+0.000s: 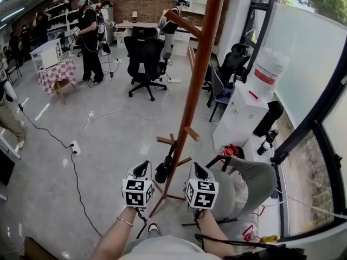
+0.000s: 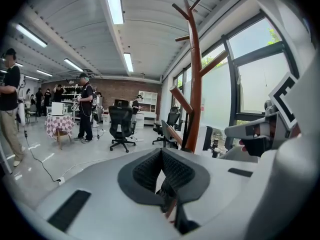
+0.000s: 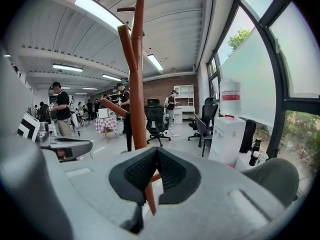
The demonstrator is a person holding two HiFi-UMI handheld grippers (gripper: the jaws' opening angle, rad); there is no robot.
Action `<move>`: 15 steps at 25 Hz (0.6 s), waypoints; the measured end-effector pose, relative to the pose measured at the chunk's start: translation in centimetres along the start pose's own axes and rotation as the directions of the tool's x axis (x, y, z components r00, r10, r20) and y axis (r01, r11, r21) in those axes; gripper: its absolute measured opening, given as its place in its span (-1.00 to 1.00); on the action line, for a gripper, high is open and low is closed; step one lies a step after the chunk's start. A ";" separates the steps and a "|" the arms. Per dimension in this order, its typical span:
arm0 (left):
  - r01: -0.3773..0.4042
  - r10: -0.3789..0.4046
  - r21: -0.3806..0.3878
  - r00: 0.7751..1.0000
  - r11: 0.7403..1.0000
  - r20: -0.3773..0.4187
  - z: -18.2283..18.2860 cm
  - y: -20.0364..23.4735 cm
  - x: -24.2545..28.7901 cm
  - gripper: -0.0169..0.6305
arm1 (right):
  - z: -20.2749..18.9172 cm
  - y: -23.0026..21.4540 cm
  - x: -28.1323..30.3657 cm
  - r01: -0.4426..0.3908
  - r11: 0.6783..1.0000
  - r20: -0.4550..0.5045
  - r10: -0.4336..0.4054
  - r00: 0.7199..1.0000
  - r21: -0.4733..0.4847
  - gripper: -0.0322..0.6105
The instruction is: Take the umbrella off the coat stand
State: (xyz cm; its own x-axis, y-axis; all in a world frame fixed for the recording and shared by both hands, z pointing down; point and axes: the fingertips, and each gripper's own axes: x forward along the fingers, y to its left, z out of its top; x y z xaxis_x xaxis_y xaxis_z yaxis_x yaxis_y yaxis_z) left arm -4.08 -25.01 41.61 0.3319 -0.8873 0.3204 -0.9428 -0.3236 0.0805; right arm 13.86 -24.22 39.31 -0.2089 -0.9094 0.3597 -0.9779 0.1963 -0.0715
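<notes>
The brown wooden coat stand [image 1: 196, 85] rises just ahead of me, its splayed feet on the grey floor. A black folded umbrella [image 1: 164, 170] hangs low on it, by the short lower pegs. My left gripper [image 1: 143, 167] sits just left of the umbrella and my right gripper [image 1: 196, 167] just right of the pole, both short of the stand. In the left gripper view the left gripper [image 2: 161, 152] has its pads together with nothing in them, and the pole [image 2: 195, 84] stands ahead to the right. The right gripper [image 3: 156, 151] is likewise shut and empty, with the pole [image 3: 137, 84] straight ahead.
A white water dispenser [image 1: 241, 115] with a jug stands right of the stand, beside dark bottles [image 1: 268, 140] and the window wall. A bulky grey-green thing [image 1: 255, 180] lies at my right. Black office chairs [image 1: 145, 58], several people and a floor cable with a power strip [image 1: 75, 147] are beyond.
</notes>
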 end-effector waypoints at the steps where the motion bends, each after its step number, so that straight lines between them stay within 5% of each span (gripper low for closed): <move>1: 0.004 -0.004 -0.003 1.000 1.000 -0.001 0.1 0.4 0.6 -0.94 | 0.2 -0.1 0.6 0.004 1.000 -0.001 -0.004 1.000 0.000 -0.89; 15: 0.042 -0.043 -0.068 0.999 0.997 -0.025 -2.1 2.0 4.6 -0.94 | -0.9 -1.9 3.9 0.025 1.000 -0.041 -0.024 0.999 0.004 -0.89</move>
State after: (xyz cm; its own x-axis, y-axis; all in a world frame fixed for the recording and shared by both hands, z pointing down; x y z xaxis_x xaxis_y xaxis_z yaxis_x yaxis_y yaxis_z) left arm -4.51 -29.04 45.22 0.3716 -0.8638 0.3402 -0.9282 -0.3371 0.1577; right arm 14.90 -27.85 41.66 -0.1845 -0.8982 0.3990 -0.9828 0.1725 -0.0660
